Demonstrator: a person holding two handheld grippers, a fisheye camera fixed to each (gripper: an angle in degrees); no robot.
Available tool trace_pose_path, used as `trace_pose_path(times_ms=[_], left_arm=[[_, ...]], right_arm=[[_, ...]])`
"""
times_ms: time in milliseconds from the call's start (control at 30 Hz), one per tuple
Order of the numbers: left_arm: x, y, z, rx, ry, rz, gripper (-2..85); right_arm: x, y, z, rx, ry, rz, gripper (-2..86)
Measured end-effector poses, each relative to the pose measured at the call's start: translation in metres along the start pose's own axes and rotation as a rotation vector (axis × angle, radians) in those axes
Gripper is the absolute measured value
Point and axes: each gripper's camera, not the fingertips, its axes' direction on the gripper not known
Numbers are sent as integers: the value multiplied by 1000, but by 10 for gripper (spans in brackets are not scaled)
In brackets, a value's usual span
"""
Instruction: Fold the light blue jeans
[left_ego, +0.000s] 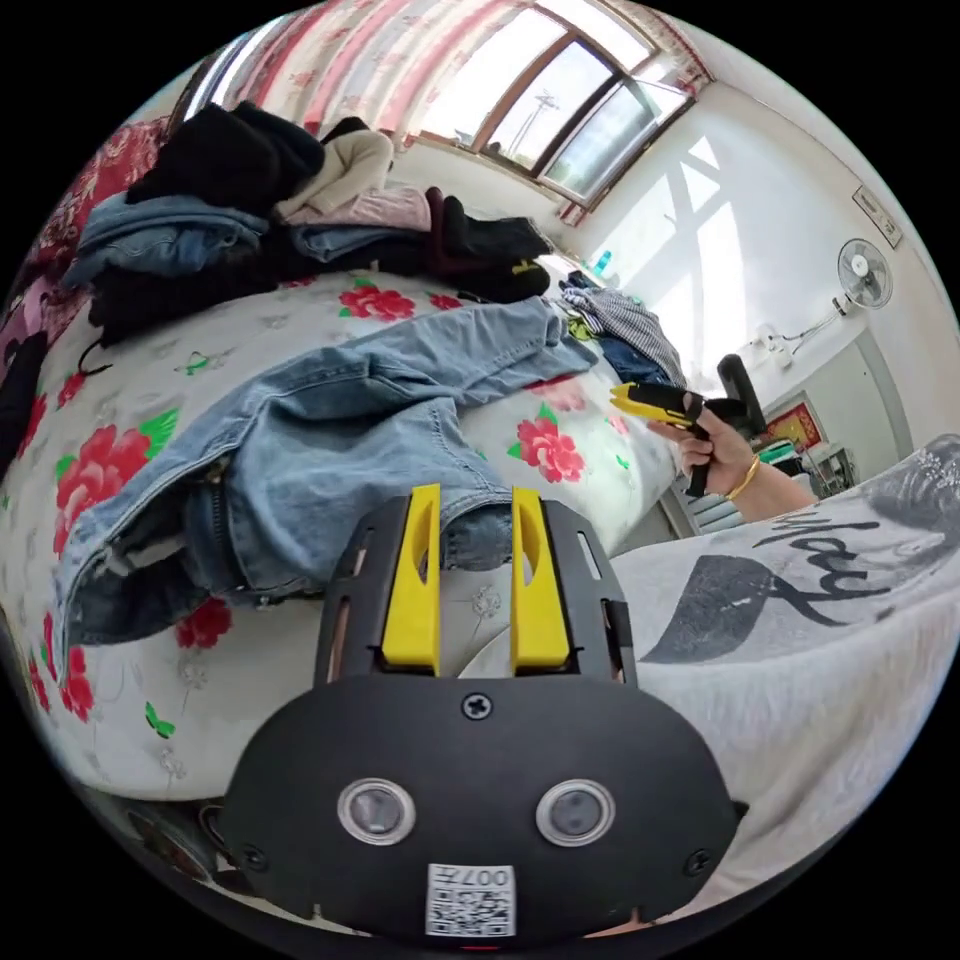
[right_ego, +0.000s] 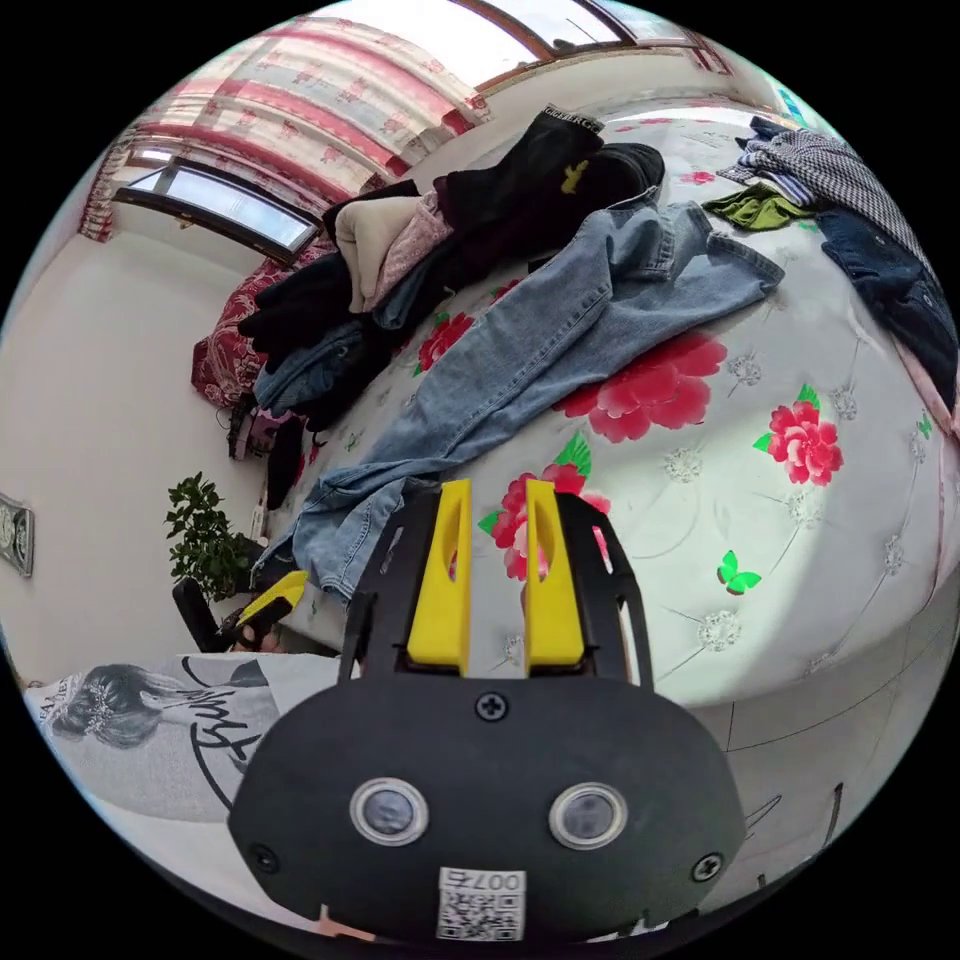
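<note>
On bed (right_ego: 850, 560), light blue jeans (right_ego: 560, 330) lie unfolded w/ clothes pile (right_ego: 420, 250).

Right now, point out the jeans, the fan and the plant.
jeans (left_ego: 350, 420), left gripper view, mid fabric.
fan (left_ego: 864, 273), left gripper view, round head.
plant (right_ego: 205, 535), right gripper view, leaves.

It was a bedroom in a home: a bed (left_ego: 300, 700) with a floral cover, a pile of clothes (left_ego: 250, 200) heaped on it, striped curtains (left_ego: 380, 50) over sunlit windows (left_ego: 560, 110), a wall fan (left_ego: 863, 273) and a potted plant (right_ego: 205, 545).
</note>
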Motion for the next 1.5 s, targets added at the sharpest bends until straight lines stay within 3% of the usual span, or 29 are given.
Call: trace_pose_path(times_ms=[133,233,333,500,733,933,1133,1333,1433,1500], left_arm=[[10,-48,84,-267,-62,86,112],[-11,-62,105,-383,-54,55,36],[-39,-58,55,-322,-44,-103,0],[-76,-22,-101,-138,-85,-292,-7],[-94,-10,-253,68,-152,-374,-9],[-122,-13,-326,153,-151,-355,-8],[-144,-56,-452,401,-95,-191,-8],[-91,-66,-556,538,-161,87,-8],[-74,-22,-561,472,-205,167,-7],[-72,20,-535,304,-297,173,-5]], right_arm=[[24,-21,-9,60,22,76,44],[44,-38,-16,104,35,119,55],[73,-56,-17,125,76,174,65],[143,-82,-7,141,19,390,70],[168,-94,2,172,-125,527,12],[123,-79,-54,333,-330,326,-3],[26,-71,-204,585,-422,-48,-4],[-81,-13,-319,753,-236,-366,-3],[-103,24,-333,758,-90,-382,-3],[-106,40,-324,687,-2,-351,-2]])
